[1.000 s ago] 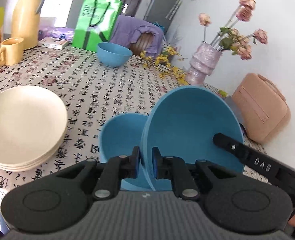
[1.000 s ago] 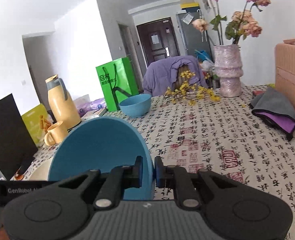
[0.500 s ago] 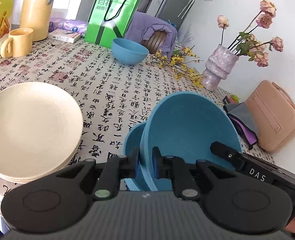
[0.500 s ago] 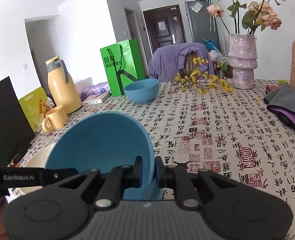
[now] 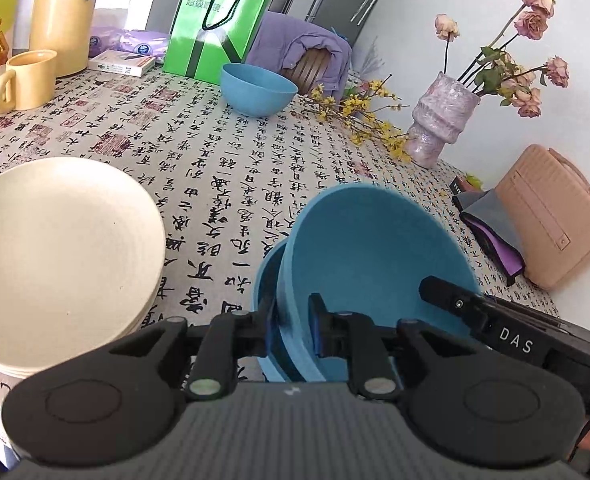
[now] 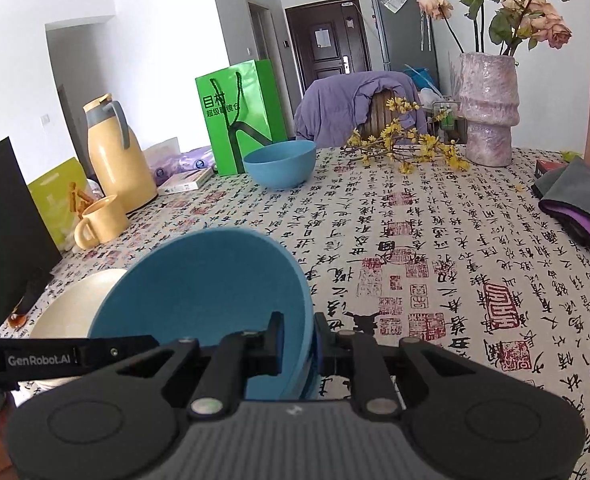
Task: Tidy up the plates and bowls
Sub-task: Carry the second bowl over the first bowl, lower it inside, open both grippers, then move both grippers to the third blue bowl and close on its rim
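Observation:
A blue bowl tilts inside a second blue bowl on the patterned tablecloth. My left gripper straddles the rim of both nested bowls, its jaws wider than before. My right gripper also straddles the rim of the top blue bowl from the other side; its finger shows in the left wrist view. A stack of cream plates sits left of the bowls, also in the right wrist view. A third blue bowl stands far back, also in the right wrist view.
A yellow mug, a yellow thermos, a green bag and a small box stand at the back left. A pink vase with flowers, yellow sprigs, a pink case and folded cloth lie at the right.
The held bowl has come down and nested into the lower blue bowl. Both grippers' jaws have widened around the rim.

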{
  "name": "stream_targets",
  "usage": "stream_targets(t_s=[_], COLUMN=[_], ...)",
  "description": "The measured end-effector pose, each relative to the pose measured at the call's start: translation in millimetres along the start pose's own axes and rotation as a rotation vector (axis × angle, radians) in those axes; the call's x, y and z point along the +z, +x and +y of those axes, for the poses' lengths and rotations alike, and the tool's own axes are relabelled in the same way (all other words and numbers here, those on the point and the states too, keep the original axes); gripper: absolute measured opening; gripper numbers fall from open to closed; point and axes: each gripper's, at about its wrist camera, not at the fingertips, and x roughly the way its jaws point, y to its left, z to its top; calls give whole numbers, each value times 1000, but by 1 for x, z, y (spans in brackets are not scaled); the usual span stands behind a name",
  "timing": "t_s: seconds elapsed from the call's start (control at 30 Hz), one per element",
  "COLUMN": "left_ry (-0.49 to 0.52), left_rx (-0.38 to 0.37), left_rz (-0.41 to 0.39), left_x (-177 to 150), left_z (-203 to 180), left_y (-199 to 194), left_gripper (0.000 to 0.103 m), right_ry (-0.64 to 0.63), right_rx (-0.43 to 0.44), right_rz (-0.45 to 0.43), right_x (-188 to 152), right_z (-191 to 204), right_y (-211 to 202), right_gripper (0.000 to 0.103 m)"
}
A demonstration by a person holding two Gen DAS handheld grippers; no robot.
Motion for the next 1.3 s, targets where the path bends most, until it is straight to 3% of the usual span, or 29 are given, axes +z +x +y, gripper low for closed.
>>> stream_targets(t_s=[0.13,0.37,0.47,0.77,0.93,1.03,1.17,1.23,1.3], left_ry=[22,44,51,110,114,139,142,141,135], left_rx=[-19,-34,21,45,-11,10,-24,-41,-32], left_rz=[-15,-21,-62,-131,-153,-153,-85,-50,-26], left_x=[1,3,7,42,95,137,197,224,248], left_z=[-1,1,6,16,31,38,54,62,71], left_y=[-2,-4,-10,-10,3,27,74,101,128], left_gripper=[30,32,44,48,50,51,58,68,68], right_ry=[-1,7,8,-7,-32,-40,-80,-70,-46], right_rx=[-10,-1,1,20,50,77,87,89,103], right_rz=[-17,-30,-39,-64,-83,-86,-63,-32,21], right_x=[2,7,9,39,82,117,166,190,211], right_z=[-1,-5,-5,-11,-14,-19,-22,-27,-33], right_y=[-2,-3,-3,14,41,67,115,144,177], right_gripper=[31,32,34,37,46,51,56,61,62])
